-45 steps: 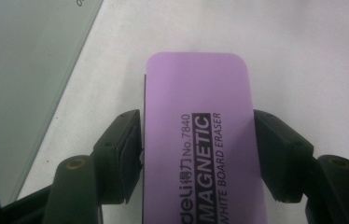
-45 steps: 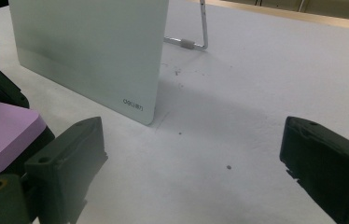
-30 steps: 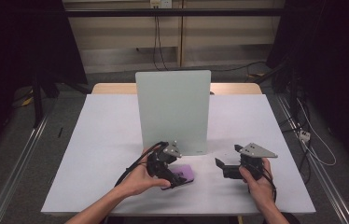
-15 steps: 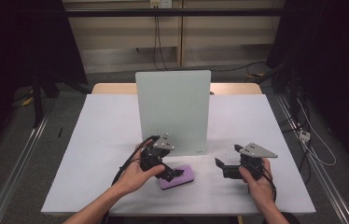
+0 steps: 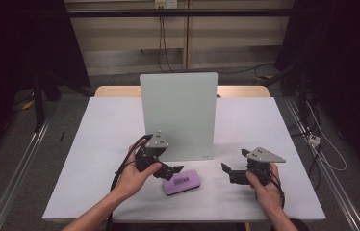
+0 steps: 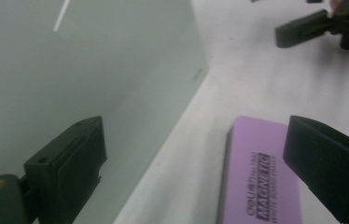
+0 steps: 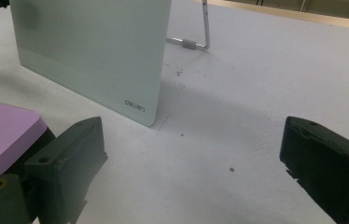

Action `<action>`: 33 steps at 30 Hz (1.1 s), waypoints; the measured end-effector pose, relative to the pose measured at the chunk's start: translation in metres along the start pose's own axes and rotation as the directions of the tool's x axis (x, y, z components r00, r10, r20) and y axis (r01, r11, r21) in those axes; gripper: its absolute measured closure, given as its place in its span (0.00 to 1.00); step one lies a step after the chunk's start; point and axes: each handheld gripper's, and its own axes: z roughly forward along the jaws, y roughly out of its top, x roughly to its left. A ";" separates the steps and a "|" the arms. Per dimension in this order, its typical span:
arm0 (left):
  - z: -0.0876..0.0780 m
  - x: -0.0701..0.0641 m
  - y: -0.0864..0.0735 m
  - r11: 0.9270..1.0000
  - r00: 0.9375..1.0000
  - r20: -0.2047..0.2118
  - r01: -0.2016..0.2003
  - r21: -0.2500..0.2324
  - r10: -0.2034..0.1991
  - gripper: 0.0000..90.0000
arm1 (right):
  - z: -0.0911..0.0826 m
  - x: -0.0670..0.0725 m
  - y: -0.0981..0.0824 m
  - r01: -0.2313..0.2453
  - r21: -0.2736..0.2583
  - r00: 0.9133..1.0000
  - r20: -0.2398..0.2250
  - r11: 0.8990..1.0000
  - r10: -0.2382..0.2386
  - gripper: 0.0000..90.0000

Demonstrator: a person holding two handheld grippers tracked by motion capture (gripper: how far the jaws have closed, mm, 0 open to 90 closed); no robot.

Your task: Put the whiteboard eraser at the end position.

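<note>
A purple magnetic whiteboard eraser [image 5: 182,182] lies flat on the white table [image 5: 101,144], in front of an upright pale green glass board [image 5: 178,115]. My left gripper [image 5: 171,172] is open just left of the eraser. In the left gripper view the eraser [image 6: 261,177] lies ahead, reaching behind the right jaw, and the board [image 6: 84,70] stands close at the left. My right gripper [image 5: 233,162] rests open on the table to the right of the eraser, nothing between its jaws. The right gripper view has the eraser [image 7: 2,135] at far left and the board [image 7: 93,51] ahead.
A metal stand leg [image 7: 200,32] props the board from behind. The table ends in a wooden strip at the far edge [image 5: 120,90]. Dark floor, rails and cables surround the table.
The left gripper, which was over the eraser, has drawn back to the left and up. The eraser now lies free on the table. The right gripper has stayed put.
</note>
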 end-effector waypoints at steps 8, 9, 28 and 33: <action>-0.014 0.008 -0.008 1.000 0.997 -0.068 0.019 -0.025 -0.020 0.07 | 0.000 0.000 0.000 -0.001 0.000 1.000 0.002 1.000 0.001 0.08; -0.019 0.010 -0.011 0.999 0.998 -0.059 0.018 -0.034 -0.020 0.07 | 0.000 0.000 0.000 -0.001 0.001 1.000 0.002 1.000 0.001 0.08; -0.056 0.034 -0.046 0.987 0.974 -0.184 0.107 -0.120 -0.128 0.06 | 0.000 0.001 0.000 -0.002 0.003 1.000 0.002 1.000 0.002 0.08; -0.067 0.039 -0.057 0.982 0.964 -0.212 0.137 -0.130 -0.163 0.06 | 0.000 0.001 0.000 -0.003 0.003 1.000 0.002 1.000 0.003 0.08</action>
